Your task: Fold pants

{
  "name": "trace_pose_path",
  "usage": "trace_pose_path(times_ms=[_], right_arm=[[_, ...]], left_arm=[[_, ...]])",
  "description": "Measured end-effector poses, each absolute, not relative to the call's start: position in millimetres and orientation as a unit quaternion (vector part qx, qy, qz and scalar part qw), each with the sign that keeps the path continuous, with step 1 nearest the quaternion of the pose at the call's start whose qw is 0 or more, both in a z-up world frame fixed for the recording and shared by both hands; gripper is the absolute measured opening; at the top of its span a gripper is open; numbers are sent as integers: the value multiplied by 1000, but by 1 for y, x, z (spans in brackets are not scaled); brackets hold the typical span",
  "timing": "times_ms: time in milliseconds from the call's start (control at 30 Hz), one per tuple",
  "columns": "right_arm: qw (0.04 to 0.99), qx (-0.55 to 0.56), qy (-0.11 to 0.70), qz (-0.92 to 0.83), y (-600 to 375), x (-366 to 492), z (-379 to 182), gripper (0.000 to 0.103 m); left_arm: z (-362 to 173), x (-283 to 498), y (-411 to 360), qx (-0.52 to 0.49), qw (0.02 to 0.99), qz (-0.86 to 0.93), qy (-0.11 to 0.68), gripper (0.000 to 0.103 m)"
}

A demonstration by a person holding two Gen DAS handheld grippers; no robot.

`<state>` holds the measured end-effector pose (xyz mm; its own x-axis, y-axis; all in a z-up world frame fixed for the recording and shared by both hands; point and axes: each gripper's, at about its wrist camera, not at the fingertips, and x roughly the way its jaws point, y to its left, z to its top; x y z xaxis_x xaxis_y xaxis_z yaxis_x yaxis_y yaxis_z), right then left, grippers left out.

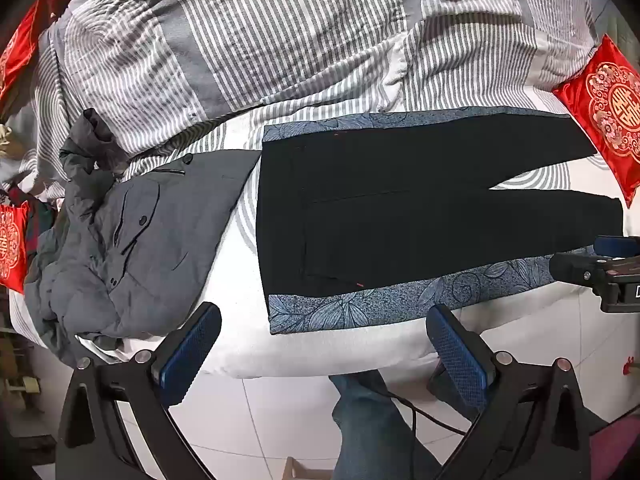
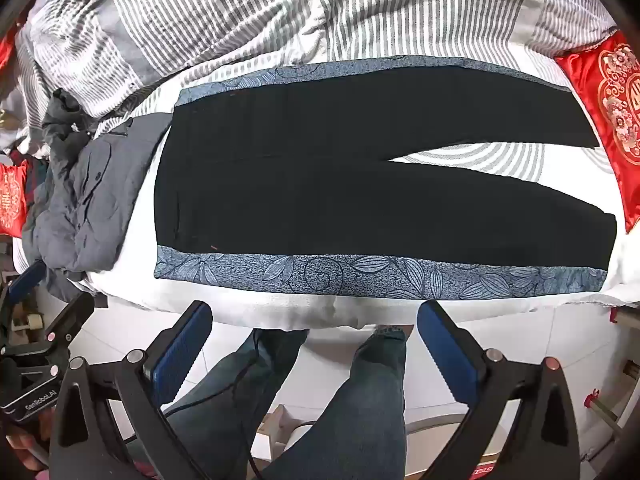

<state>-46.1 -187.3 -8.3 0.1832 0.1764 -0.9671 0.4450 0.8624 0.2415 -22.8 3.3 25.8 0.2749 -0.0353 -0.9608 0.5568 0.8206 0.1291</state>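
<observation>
Blue-padded fingers of the left hand-held gripper (image 1: 322,354) stand wide apart at the near edge of the bed (image 1: 312,354), holding nothing and touching nothing; between them show the white mattress side and, lower down, the person's jeans-clad legs (image 2: 352,408) on the pale tiled floor (image 1: 280,420). The right hand-held gripper (image 2: 314,344) is spread just as wide, its pads also bare, hanging off the bed's edge with the cloth just beyond its tips. From the left wrist view its black body pokes in at the right margin, near the lower pant leg.

Black pants (image 2: 320,184) lie flat and unfolded across the bed, waistband toward the left, the two legs running to the right and parting in a narrow V near the hems. They rest on a blue leaf-patterned cloth (image 2: 320,276) that shows as a band along their near side and a thinner strip along the far side.

Just left of the waistband sits a crumpled grey jacket (image 1: 132,248), its edge touching or nearly touching the pants. Behind everything a grey-and-white striped duvet (image 1: 260,32) is bunched up. A red embroidered cushion (image 1: 608,108) lies by the leg ends on the right, and another red one (image 1: 12,246) at the far left.
</observation>
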Motion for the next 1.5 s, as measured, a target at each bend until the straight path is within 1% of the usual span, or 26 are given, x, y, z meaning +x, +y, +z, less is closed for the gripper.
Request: trace_pose_path(times_ms=[1333, 1367, 1500], right_arm=[[737, 242, 625, -90, -190, -43, -7, 102], [723, 247, 640, -86, -190, -46, -9, 102], [714, 253, 648, -80, -192, -47, -10, 102]], left_arm=[[27, -24, 0, 225, 769, -171, 573, 103], [27, -24, 0, 224, 770, -169, 573, 103], [29, -26, -3, 221, 772, -166, 572, 103]])
